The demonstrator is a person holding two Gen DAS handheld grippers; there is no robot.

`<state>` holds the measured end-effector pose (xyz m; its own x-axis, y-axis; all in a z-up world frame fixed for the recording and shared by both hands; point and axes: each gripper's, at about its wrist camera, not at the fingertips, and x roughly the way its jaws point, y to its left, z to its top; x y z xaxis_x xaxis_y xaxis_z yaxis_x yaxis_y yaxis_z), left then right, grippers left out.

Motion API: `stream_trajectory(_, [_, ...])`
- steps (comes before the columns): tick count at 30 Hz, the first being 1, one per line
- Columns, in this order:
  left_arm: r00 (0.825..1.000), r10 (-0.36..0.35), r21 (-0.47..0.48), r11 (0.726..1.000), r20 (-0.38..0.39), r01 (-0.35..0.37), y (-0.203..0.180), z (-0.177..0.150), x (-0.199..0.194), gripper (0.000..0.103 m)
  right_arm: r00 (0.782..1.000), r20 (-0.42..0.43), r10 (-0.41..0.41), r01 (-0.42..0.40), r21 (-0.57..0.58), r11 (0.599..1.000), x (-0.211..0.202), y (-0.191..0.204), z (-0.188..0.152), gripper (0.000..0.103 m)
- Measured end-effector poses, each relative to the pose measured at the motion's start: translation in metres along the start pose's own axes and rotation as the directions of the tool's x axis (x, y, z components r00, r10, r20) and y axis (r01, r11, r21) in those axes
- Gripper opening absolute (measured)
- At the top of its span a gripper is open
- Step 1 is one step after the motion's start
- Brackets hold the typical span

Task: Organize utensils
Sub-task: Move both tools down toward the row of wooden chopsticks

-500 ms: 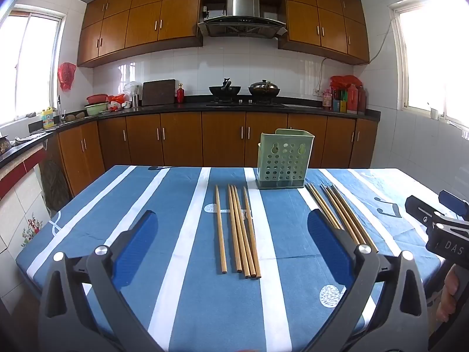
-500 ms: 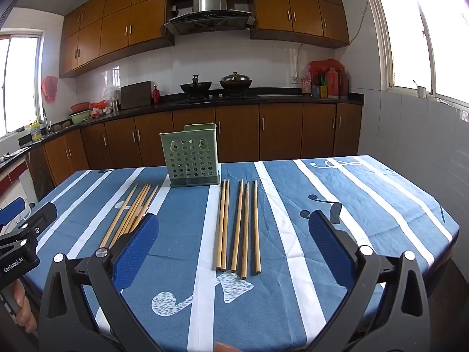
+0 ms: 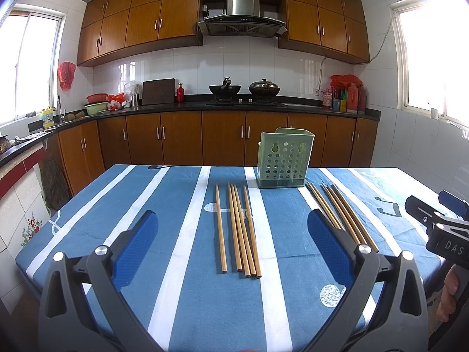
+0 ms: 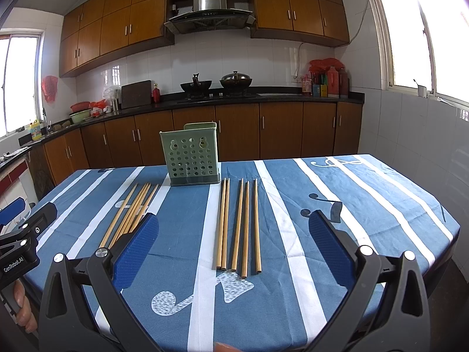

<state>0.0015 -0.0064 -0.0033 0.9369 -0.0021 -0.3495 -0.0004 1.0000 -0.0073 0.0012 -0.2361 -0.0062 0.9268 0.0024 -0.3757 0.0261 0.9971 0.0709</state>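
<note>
Both tongs — left tongs (image 3: 231, 231) and right tongs (image 4: 233, 230) — hang spread wide and empty above the desk (image 3: 140, 205), nothing yet picked up. The next move likely calls for closing on one chopstick (image 4: 257, 226) and standing it in the green holder (image 4: 190, 154).

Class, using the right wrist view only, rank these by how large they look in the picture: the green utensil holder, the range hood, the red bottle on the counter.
1. range hood
2. green utensil holder; nearer the camera, so true sizes stay unsure
3. red bottle
</note>
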Motion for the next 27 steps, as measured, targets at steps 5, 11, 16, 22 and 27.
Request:
stream_trajectory(5, [1.0, 0.001, -0.001, 1.0, -0.007, -0.002, -0.007, -0.005, 0.004, 0.099, 1.0, -0.012, 0.004, -0.004, 0.006, 1.0, 0.002, -0.001, -0.003, 0.101])
stream_trajectory(11, [0.994, 0.028, -0.014, 0.999, -0.106, -0.03, 0.005, -0.012, 0.041, 0.099, 0.992, -0.127, 0.007, 0.001, 0.065, 0.998, 0.033, -0.02, 0.002, 0.101])
stream_trajectory(16, [0.968, 0.041, -0.065, 0.996, -0.249, -0.059, 0.043, -0.004, 0.075, 0.099, 0.951, -0.309, 0.025, 0.039, 0.2, 0.979, 0.085, -0.056, 0.01, 0.088])
stream_trajectory(22, [0.941, 0.032, -0.129, 0.988, -0.337, -0.08, 0.081, -0.001, 0.105, 0.099, 0.889, -0.452, 0.067, 0.033, 0.209, 0.977, 0.145, -0.064, 0.005, 0.043])
stream_trajectory(27, [0.921, 0.004, -0.186, 0.979, -0.39, -0.083, 0.099, -0.007, 0.12, 0.098, 0.848, -0.525, 0.077, 0.019, 0.176, 0.984, 0.177, -0.057, -0.007, 0.02])
